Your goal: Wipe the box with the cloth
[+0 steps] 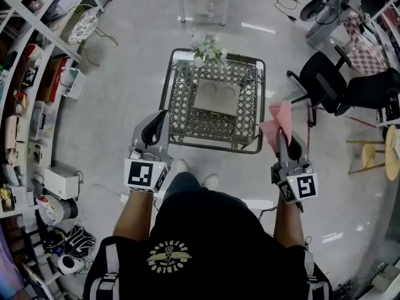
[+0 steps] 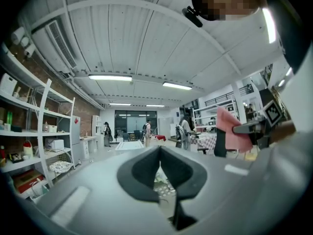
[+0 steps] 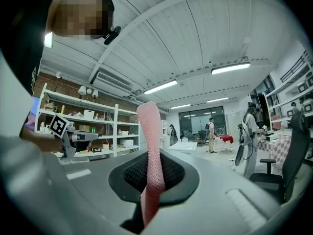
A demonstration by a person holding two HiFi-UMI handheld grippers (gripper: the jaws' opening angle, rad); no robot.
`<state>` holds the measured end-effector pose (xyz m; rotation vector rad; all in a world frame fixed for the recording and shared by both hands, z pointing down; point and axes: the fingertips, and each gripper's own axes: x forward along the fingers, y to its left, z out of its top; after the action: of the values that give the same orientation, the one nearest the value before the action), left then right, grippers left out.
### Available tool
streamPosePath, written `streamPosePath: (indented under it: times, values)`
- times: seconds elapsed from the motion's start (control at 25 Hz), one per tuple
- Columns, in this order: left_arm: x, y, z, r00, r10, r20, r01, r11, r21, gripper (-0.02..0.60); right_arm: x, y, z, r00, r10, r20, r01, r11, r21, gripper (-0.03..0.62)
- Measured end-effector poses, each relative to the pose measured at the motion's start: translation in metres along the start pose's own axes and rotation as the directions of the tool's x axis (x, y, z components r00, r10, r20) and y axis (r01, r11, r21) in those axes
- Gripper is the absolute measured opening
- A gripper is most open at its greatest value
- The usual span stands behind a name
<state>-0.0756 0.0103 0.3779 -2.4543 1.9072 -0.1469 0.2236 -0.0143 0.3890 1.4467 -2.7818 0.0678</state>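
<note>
I see the box on the mesh table ahead, plant at its far edge. Shelves left, chairs right.

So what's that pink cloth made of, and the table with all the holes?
The pink cloth looks like soft knitted fabric, matte: a fine mesh weave shows where the right gripper pinches it. The table is probably dark metal: thin bars form an open lattice top.

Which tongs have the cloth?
The right tongs, shut on the pink cloth, which sticks up between them. The left tongs are closed on nothing.
</note>
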Motion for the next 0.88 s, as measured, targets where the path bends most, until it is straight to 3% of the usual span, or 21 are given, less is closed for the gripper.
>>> streamPosePath:
  times: [0.48, 0.88]
  values:
    - [0.034, 0.034, -0.003, 1.0, -0.025, 0.011, 0.025, 1.0, -0.005, 0.0, 0.041, 0.005, -0.01, 0.999, -0.012, -0.032, 0.013, 1.0, 0.006, 0.017]
    - [0.093, 0.073, -0.018, 0.997, -0.055, -0.05, 0.055, 0.998, -0.015, 0.0, 0.099, -0.009, -0.019, 0.997, -0.049, -0.056, 0.05, 0.999, 0.02, 0.017]
